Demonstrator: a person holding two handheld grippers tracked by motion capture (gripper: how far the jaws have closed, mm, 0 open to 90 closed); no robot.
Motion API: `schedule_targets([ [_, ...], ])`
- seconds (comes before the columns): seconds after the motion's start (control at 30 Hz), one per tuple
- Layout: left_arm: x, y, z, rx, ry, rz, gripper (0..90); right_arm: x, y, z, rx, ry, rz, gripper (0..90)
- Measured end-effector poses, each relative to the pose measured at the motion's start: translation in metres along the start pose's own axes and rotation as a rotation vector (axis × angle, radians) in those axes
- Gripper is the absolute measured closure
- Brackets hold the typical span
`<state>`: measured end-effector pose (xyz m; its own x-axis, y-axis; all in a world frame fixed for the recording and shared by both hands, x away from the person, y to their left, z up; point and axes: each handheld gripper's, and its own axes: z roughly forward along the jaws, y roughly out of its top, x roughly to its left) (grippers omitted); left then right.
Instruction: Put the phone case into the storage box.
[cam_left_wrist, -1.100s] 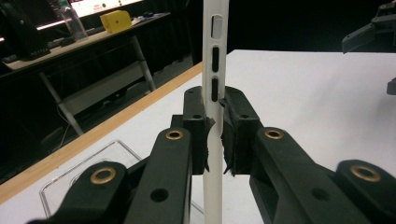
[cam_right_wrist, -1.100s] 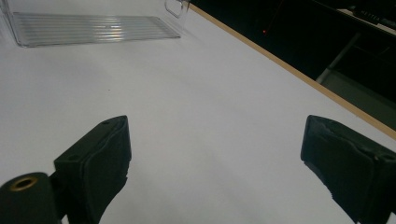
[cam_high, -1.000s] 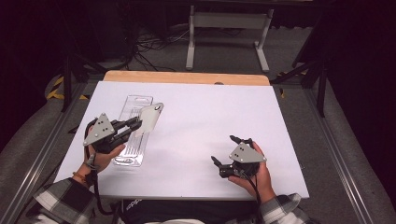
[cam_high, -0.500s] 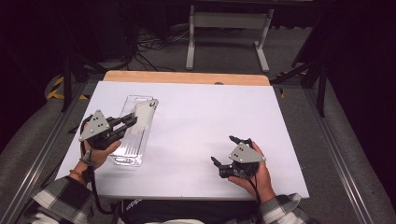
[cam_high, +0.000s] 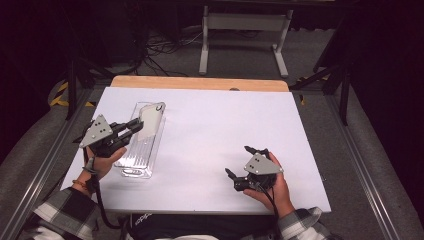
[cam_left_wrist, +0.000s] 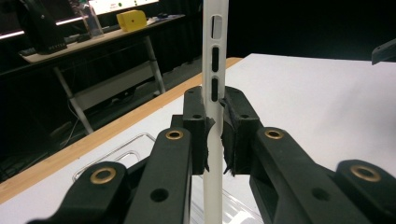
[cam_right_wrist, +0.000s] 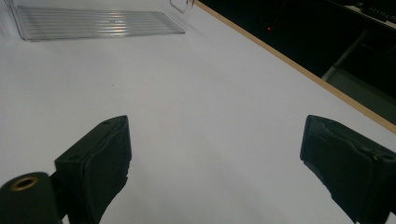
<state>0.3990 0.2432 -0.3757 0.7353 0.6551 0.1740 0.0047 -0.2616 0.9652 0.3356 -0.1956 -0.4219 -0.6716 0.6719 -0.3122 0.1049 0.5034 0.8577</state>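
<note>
From the high view, the left claw (cam_high: 136, 124) sits near the left edge of the white worktop (cam_high: 215, 135), closed on a thin white phone case (cam_high: 151, 118) that it holds above the far half of a clear plastic tray (cam_high: 135, 165); the tray lies lengthwise on the worktop, just beside the left hand (cam_high: 102, 159). The right claw (cam_high: 240, 165) rests well apart from it, low on the right side of the worktop, cradled in the right hand (cam_high: 272, 186), its jaws spread with nothing between them. In the left gripper view, the two black jaws press from either side on the edge of the phone case (cam_left_wrist: 214, 93), which stands upright between the pads and rises past the top of the frame; button cut-outs show along its narrow side, and the rim of the clear tray (cam_left_wrist: 116, 151) lies on the worktop (cam_left_wrist: 317, 102) behind the jaws. In the right gripper view, the right claw (cam_right_wrist: 215, 154) stands wide open over bare white worktop (cam_right_wrist: 201, 93), and the ribbed floor of the clear tray (cam_right_wrist: 93, 23) shows farther off at the upper left.
</note>
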Motion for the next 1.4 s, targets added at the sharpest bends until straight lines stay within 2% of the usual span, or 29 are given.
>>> schedule_targets([
  [0.3,0.01,-0.004,0.004,0.007,0.01,-0.017,81.4,0.0,0.0,0.001,0.003,0.002,-0.001,9.6],
  [0.37,0.013,-0.006,0.006,0.002,0.005,-0.033,81.3,0.001,0.0,0.001,0.005,-0.002,0.0,9.7],
  [0.47,0.019,-0.01,0.009,0.011,0.011,-0.044,81.3,0.0,-0.001,0.002,0.012,0.0,0.002,9.7],
  [0.6,0.027,-0.014,0.011,0.009,-0.006,-0.061,81.3,0.001,-0.001,0.005,0.02,0.002,-0.005,9.7],
  [0.67,0.031,-0.017,0.014,0.019,0.005,-0.062,81.3,0.001,-0.001,0.005,0.024,0.004,-0.007,9.7],
  [0.73,0.036,-0.02,0.016,0.025,-0.006,-0.077,81.3,0.002,-0.002,0.006,0.024,0.003,-0.003,9.7],
  [0.9,0.042,-0.024,0.022,0.031,-0.003,-0.092,81.3,0.002,-0.002,0.008,0.032,0.01,-0.007,9.7],
  [1.17,0.058,-0.033,0.033,0.018,-0.03,-0.14,81.2,0.004,-0.004,0.012,0.05,0.015,-0.01,9.7],
  [1.3,0.065,-0.038,0.038,0.014,-0.021,-0.152,81.2,0.003,-0.005,0.014,0.056,0.017,-0.013,9.7],
  [1.4,0.07,-0.044,0.049,0.034,-0.027,-0.152,81.2,0.003,-0.006,0.016,0.062,0.014,-0.012,9.8],
])
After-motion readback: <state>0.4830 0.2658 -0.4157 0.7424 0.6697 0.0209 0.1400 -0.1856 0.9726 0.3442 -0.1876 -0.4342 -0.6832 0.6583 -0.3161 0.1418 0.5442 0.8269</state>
